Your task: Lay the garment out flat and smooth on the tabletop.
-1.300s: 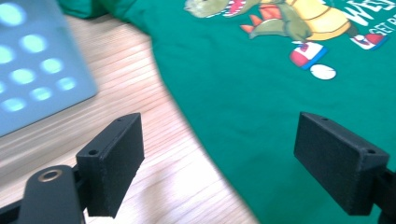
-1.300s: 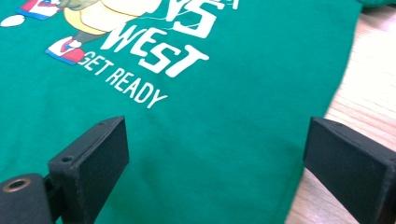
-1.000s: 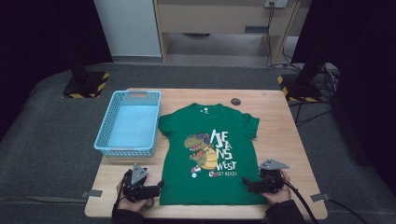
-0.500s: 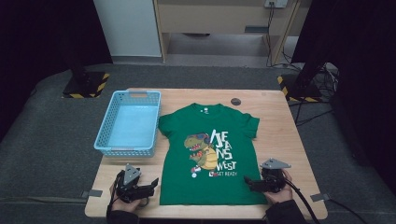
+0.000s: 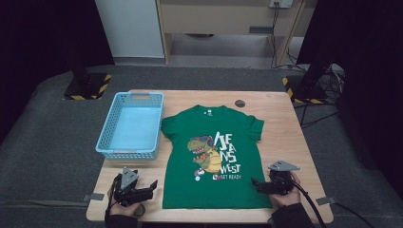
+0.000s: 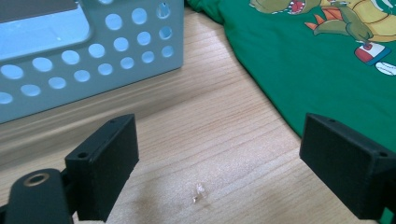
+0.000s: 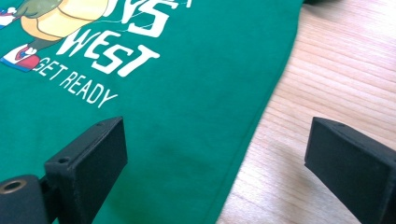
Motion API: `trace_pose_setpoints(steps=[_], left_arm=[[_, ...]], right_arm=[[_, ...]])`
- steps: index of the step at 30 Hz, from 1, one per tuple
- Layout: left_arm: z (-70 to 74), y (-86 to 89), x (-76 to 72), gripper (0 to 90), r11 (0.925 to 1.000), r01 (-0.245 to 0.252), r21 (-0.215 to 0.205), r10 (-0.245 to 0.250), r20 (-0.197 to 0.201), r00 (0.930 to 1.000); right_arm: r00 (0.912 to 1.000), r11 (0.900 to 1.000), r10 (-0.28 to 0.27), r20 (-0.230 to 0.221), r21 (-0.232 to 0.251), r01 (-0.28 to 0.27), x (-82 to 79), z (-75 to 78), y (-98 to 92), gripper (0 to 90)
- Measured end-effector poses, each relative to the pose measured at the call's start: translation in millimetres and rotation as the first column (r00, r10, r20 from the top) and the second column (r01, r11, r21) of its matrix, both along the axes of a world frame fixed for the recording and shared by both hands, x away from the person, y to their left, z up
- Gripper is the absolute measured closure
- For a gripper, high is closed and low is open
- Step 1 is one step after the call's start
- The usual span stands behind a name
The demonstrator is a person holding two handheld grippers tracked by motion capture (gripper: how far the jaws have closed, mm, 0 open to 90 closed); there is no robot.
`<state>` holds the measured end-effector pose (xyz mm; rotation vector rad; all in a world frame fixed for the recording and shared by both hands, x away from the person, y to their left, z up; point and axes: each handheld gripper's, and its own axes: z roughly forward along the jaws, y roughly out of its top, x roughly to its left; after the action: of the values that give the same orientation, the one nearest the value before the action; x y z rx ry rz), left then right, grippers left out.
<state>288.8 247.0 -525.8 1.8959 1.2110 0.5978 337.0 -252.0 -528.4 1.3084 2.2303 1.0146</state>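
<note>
Table (image 5: 285,142) evenly lit, surroundings dark (near black); close views sharp, soft shadows.

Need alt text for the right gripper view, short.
The right gripper hangs open just above the side edge of a green T-shirt lying flat on a wooden table, one black jaw over the fabric and the other over bare wood. White print reading "WEST" and "GET READY", with part of a cartoon dinosaur, shows at upper left.
</note>
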Motion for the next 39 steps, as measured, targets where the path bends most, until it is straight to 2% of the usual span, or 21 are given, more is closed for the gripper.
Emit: trace_pose_setpoints(steps=[13,39], left_arm=[[0.9,11.9,-2.5,11.0,0.9996,-0.029,0.002,0.029,0.009,0.9995],[-1.5,33.6,-8.1,10.6,0.9954,-0.087,0.042,0.086,0.018,0.9961]], right_arm=[[0.9991,0.999,-0.041,0.004,0.016,0.041,2.7,1.7,-15.8,6.1],[0.9928,0.992,-0.120,0.003,0.033,0.120,7.3,1.3,-47.9,5.5]])
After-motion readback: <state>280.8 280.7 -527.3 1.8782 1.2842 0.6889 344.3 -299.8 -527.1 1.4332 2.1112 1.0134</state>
